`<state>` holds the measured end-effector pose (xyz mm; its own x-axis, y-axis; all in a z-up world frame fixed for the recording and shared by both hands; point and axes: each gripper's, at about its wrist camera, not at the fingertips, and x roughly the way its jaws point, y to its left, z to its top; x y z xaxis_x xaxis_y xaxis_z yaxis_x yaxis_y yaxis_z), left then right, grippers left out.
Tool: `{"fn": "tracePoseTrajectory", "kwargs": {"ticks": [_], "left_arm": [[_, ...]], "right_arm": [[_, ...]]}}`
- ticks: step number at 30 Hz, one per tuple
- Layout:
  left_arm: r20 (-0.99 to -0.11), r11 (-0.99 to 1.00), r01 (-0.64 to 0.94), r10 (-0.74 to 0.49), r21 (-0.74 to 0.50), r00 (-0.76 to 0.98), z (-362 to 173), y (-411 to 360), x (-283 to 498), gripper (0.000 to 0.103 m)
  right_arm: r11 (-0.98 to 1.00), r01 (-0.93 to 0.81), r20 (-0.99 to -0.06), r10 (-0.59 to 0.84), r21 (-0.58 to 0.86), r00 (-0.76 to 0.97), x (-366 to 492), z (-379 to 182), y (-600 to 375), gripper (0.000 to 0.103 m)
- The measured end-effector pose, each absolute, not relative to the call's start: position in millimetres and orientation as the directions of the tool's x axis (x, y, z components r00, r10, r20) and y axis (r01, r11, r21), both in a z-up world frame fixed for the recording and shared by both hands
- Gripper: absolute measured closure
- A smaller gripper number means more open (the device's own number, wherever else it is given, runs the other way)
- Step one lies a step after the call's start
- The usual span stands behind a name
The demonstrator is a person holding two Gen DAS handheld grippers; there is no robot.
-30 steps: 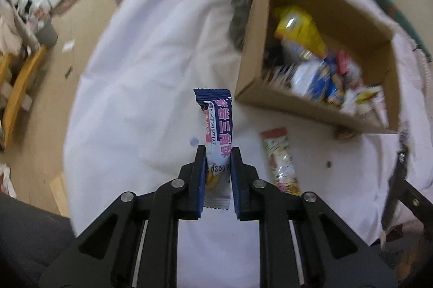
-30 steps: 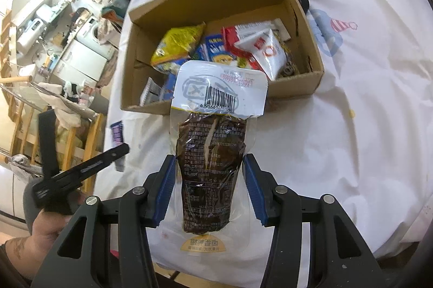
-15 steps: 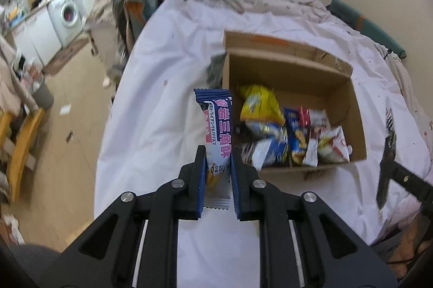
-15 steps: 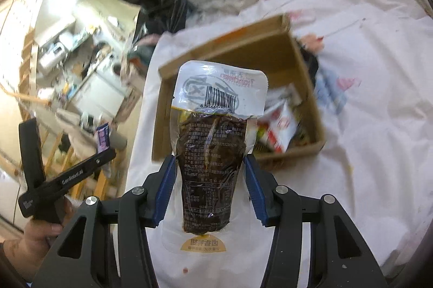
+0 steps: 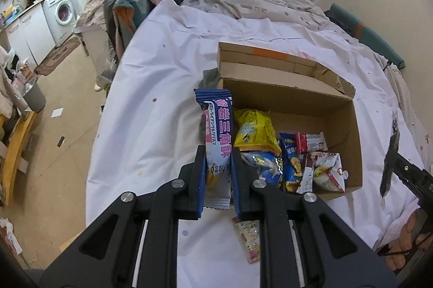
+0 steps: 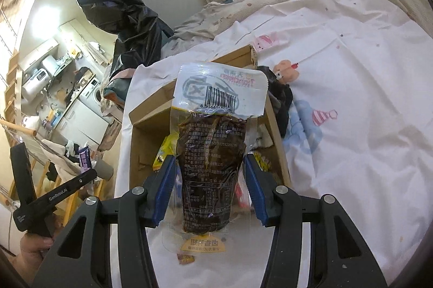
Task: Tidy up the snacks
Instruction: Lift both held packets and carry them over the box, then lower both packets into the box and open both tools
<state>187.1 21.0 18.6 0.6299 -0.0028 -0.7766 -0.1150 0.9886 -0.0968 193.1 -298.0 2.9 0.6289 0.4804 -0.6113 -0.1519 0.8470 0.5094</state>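
Above box: left tongs point(image 5: 218, 174) pinch wafer bar point(image 5: 216, 136); right tongs point(image 6: 207, 179) clamp brown pouch point(image 6: 213, 152).

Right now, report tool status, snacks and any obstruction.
Left tool shut on blue wafer bar. Right tool shut on dark pouch. Cardboard box ahead, part full. One packet on sheet; nothing blocking.

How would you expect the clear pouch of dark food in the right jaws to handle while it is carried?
The clear pouch probably stays fairly stiff: it stands upright above the jaws without drooping. Its glossy film looks slippery. The packed dark filling suggests it is heavy for its size.
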Motion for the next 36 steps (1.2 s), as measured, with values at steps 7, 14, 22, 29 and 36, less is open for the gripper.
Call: {"fn": "tracePoseTrajectory", "kwargs": {"ticks": [7,14,22,29,36], "left_arm": [[-0.796,0.994,-0.063,-0.033,-0.089,0.604,3,2,215,0.089],[-0.800,0.998,0.000,-0.053,-0.066,0.598,-16,-20,232,0.089],[-0.800,0.998,0.024,-0.064,-0.062,0.596,-32,-31,242,0.089],[-0.824,0.996,0.019,-0.086,-0.091,0.559,-39,-34,249,0.089],[-0.817,0.996,0.020,-0.087,-0.092,0.571,-37,-36,247,0.089]], "right_arm": [[0.864,-0.168,-0.649,0.473,0.475,0.596,224,-9,-282,0.050],[0.880,-0.187,-0.700,0.463,0.437,0.543,250,-24,-255,0.050],[0.877,-0.209,-0.729,0.476,0.432,0.492,259,-38,-232,0.049],[0.881,-0.225,-0.737,0.472,0.416,0.483,260,-40,-225,0.048],[0.880,-0.210,-0.742,0.473,0.427,0.474,264,-43,-225,0.046]]}}
